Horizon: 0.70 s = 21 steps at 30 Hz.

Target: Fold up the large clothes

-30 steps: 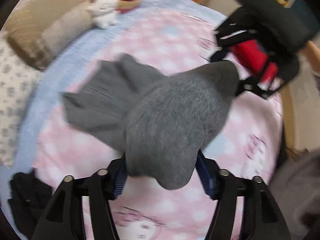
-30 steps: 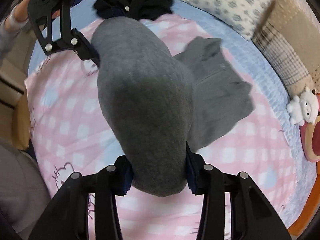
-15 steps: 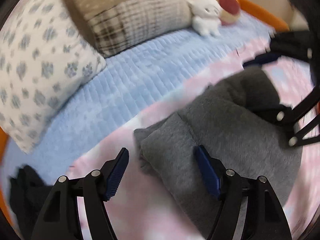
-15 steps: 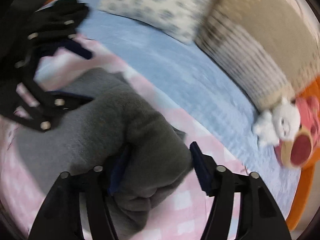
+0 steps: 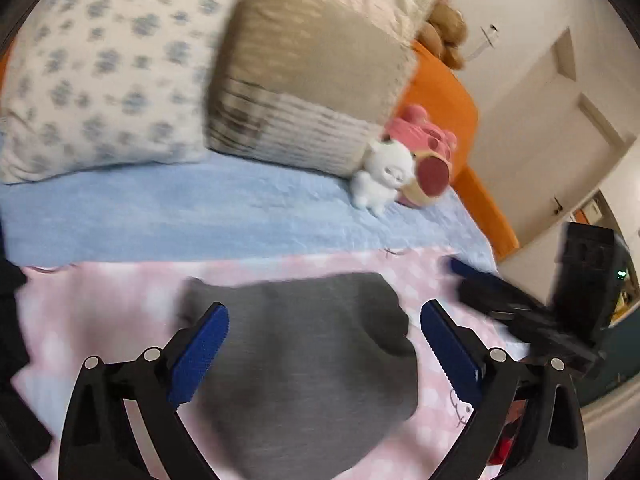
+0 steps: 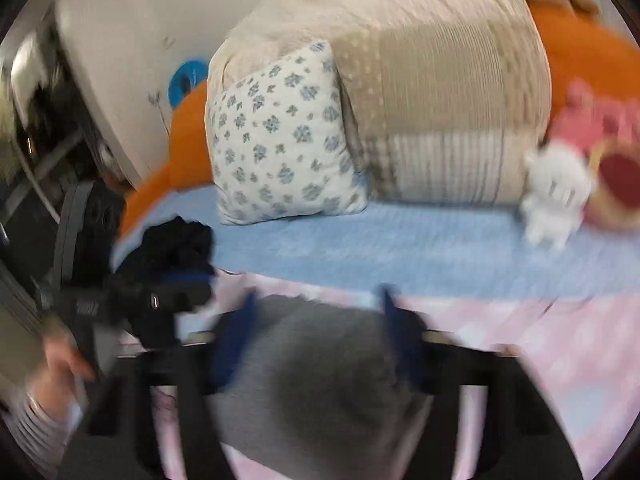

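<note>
Left tongs [image 5: 324,338] released — grey garment [image 5: 304,364] between; right tongs [image 6: 316,332] blurred, grip unclear.

A grey fleece garment [image 5: 308,360] lay bunched in a soft, folded heap on the near pink checked part of the bed.

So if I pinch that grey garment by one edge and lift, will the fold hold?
Probably not. The grey garment looks like soft, thick knit slumped in rounded folds on the pink blanket, so it should droop and unfold. It seems bulky, likely heavier than thin cloth. Its fuzzy surface should grip the pads, not slip.
</note>
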Tool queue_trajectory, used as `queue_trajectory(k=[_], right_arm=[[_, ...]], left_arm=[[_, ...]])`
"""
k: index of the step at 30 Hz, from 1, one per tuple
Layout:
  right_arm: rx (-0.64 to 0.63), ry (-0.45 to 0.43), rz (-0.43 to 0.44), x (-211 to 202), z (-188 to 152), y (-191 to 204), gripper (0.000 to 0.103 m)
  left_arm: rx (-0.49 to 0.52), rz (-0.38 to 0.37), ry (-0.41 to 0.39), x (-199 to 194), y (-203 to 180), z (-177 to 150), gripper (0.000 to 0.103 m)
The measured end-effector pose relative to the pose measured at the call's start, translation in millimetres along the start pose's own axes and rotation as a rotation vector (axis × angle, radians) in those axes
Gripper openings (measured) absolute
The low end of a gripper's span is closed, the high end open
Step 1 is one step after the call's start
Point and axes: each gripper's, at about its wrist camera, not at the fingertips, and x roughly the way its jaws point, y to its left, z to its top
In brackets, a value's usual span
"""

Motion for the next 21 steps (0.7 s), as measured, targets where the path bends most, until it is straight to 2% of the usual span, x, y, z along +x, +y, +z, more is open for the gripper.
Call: queue_trajectory(k=[2, 4, 5, 6, 7, 9, 11, 14, 16, 18, 19, 20, 21], right_arm=[[0.065, 0.056, -0.075, 28, -17, -15, 0.035], [0.175, 0.081, -0.099, 51, -34, -41, 0.035], [0.210, 0.087, -0.124, 59, -42, -51, 0.039], [0.256, 0.110, -0.116, 70, -53, -60, 0.043], [0.330, 0.135, -0.075, 86, -72, -70, 0.046], [0.312, 0.076, -0.104, 91, -92, -66, 0.047], [0.288, 0.050, -0.126, 89, -95, -60, 0.047], [0.292, 0.073, -0.109, 75, -79, -63, 0.048], [0.278, 0.013, -0.075, 46, -68, -61, 0.048], [0.295, -0.096, 0.069, 5, -62, -53, 0.048], [0.319, -0.114, 0.147, -2, -62, -51, 0.047], [0.359, -0.122, 0.240, -7, -62, -49, 0.047], [0.388, -0.119, 0.296, -7, -63, -50, 0.047]], left_arm=[[0.006, 0.081, 0.066, 36, -5, -9, 0.098], [-0.098, 0.137, 0.147, 67, 16, -21, 0.097], [-0.133, 0.138, 0.154, 73, 23, -25, 0.097], [-0.144, 0.150, 0.127, 75, 29, -32, 0.097], [-0.098, 0.183, 0.099, 77, 25, -38, 0.097], [-0.004, 0.257, 0.060, 85, 12, -51, 0.097], [0.013, 0.273, 0.026, 85, 8, -55, 0.097], [-0.019, 0.197, 0.014, 56, 9, -49, 0.097], [-0.064, 0.100, -0.023, 26, 9, -48, 0.097], [-0.127, -0.083, -0.065, 1, 9, -48, 0.097], [-0.173, -0.195, -0.084, -9, 10, -54, 0.097], [-0.198, -0.246, -0.091, -13, 10, -58, 0.097], [-0.226, -0.314, -0.100, -14, 11, -64, 0.097]])
